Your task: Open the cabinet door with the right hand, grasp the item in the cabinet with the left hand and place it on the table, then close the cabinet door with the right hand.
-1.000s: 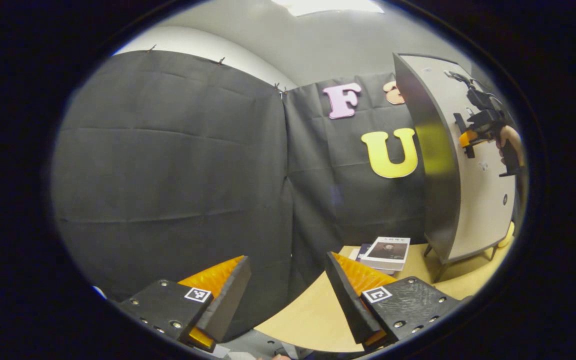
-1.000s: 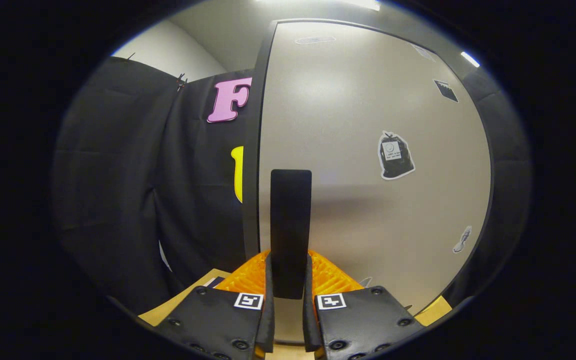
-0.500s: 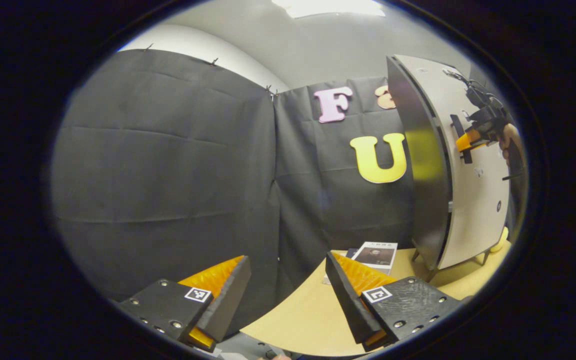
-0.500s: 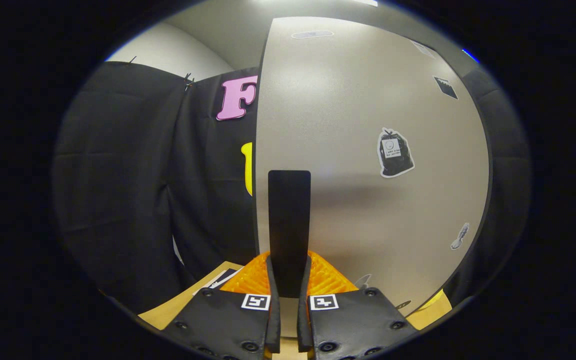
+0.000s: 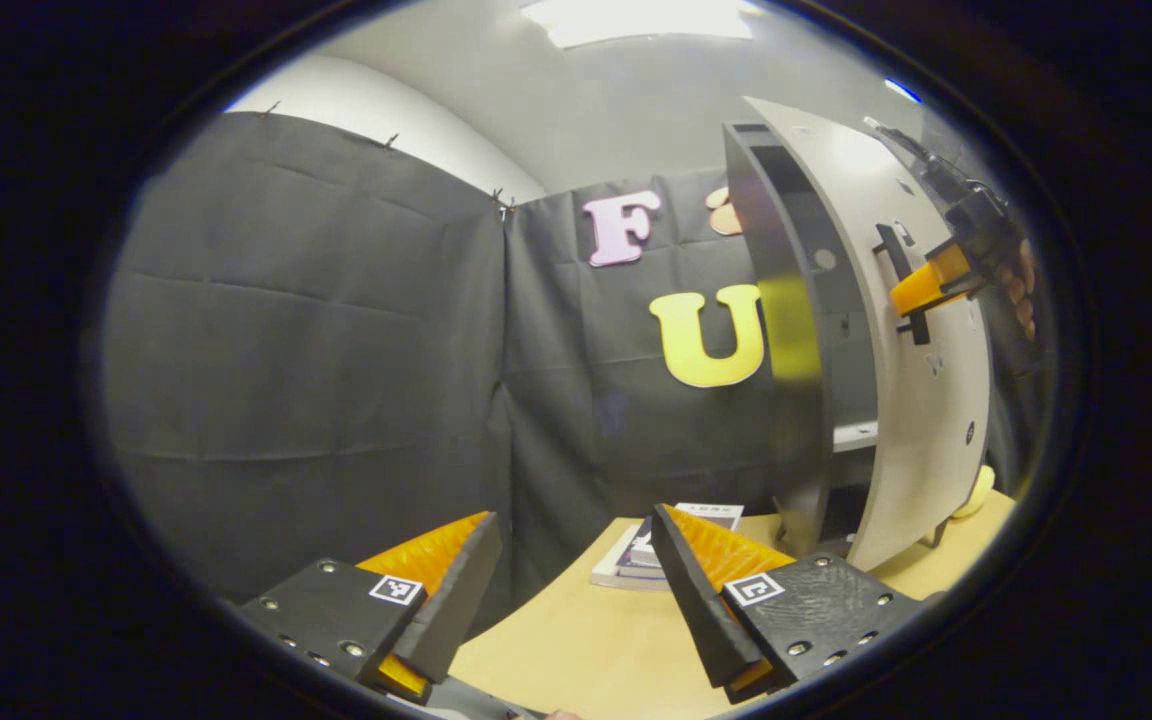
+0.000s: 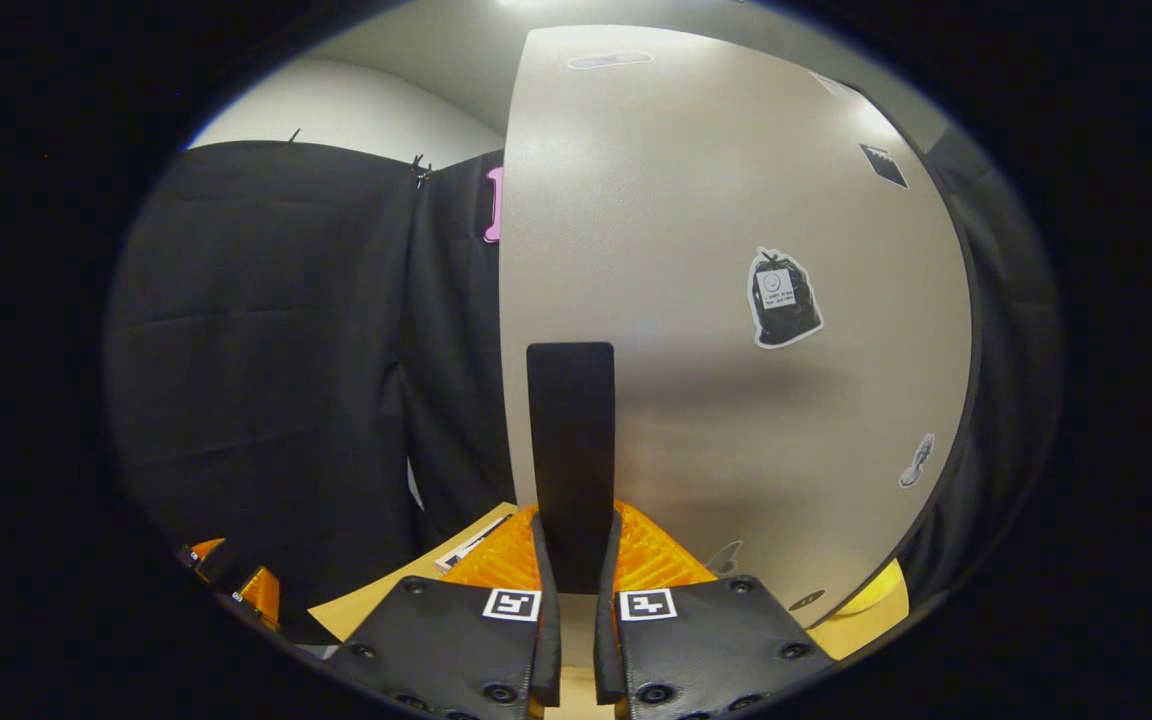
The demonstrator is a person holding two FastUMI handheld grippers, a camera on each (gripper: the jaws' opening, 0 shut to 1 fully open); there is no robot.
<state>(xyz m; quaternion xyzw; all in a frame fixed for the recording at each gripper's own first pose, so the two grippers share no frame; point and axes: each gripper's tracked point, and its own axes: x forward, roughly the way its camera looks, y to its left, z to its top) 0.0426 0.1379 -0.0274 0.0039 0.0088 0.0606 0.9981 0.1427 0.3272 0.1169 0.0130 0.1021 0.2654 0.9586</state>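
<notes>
Grey cabinet door [image 6: 736, 300] ajar — right gripper [image 6: 576, 560] clamps handle [image 6: 570, 450].

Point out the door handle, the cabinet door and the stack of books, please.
door handle [image 6: 570, 450]: right gripper view, middle of the black bar.
cabinet door [image 6: 696, 200]: right gripper view, bare grey front face.
stack of books [image 5: 626, 562]: left gripper view, near edge of the pile.

The right gripper [image 6: 576, 560] is clamped, both fingers pressing the door handle [image 6: 570, 450] that rises toward 12 o'clock. The left gripper [image 5: 576, 590] hangs with its fingers spread wide at 6 o'clock, gripping nothing.
</notes>
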